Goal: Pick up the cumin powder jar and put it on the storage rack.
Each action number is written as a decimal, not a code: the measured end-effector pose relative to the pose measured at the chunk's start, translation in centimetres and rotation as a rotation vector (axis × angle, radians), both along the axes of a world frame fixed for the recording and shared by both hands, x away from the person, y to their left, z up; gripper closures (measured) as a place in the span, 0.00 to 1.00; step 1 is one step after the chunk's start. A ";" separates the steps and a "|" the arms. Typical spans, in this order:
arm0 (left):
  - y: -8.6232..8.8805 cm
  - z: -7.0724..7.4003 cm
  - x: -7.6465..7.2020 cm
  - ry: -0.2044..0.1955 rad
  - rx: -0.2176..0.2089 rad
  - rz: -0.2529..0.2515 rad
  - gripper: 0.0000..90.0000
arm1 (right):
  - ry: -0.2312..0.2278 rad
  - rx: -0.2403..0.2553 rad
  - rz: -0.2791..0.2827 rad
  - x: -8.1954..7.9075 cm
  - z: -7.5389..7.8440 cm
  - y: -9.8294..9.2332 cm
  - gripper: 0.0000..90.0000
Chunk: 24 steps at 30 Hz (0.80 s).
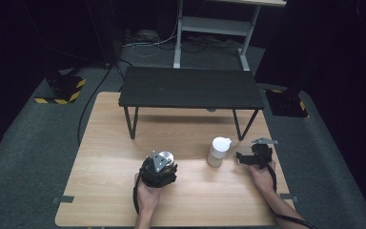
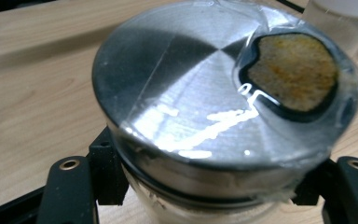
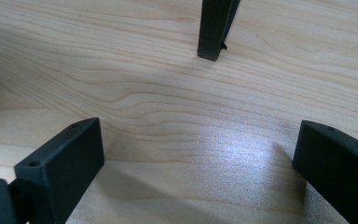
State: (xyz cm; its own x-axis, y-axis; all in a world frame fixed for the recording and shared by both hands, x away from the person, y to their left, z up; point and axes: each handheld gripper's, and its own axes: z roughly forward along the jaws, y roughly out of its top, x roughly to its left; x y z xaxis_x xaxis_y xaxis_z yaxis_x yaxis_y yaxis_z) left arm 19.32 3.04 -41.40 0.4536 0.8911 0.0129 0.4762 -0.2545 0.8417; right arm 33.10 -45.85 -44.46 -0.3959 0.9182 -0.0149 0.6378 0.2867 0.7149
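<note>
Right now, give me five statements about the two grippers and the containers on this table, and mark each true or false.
1. The left gripper has its jaws around a jar with a metal lid. True.
2. The right gripper is clamped on the white-capped bottle. False: its jaws stand wide apart over bare tabletop, and the bottle stands free beside it.
3. A black raised shelf stands on the far part of the table. True.
4. The jar's lid is bare metal with nothing on it. False: clear film covers it, and a dark-rimmed yellowish patch sits near its edge.
5. The bottle lies on its side. False: it stands upright.
</note>
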 end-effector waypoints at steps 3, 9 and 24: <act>0.2 0.9 0.3 0.002 -0.008 -0.014 0.35 | 0.000 0.000 0.000 0.0 0.0 0.0 0.01; 0.2 3.0 0.9 0.009 -0.016 -0.036 0.35 | 0.000 0.000 0.000 0.0 0.0 0.0 0.01; -0.5 7.5 3.6 0.013 0.003 -0.129 0.35 | 0.000 0.000 -0.002 0.0 0.0 0.0 0.01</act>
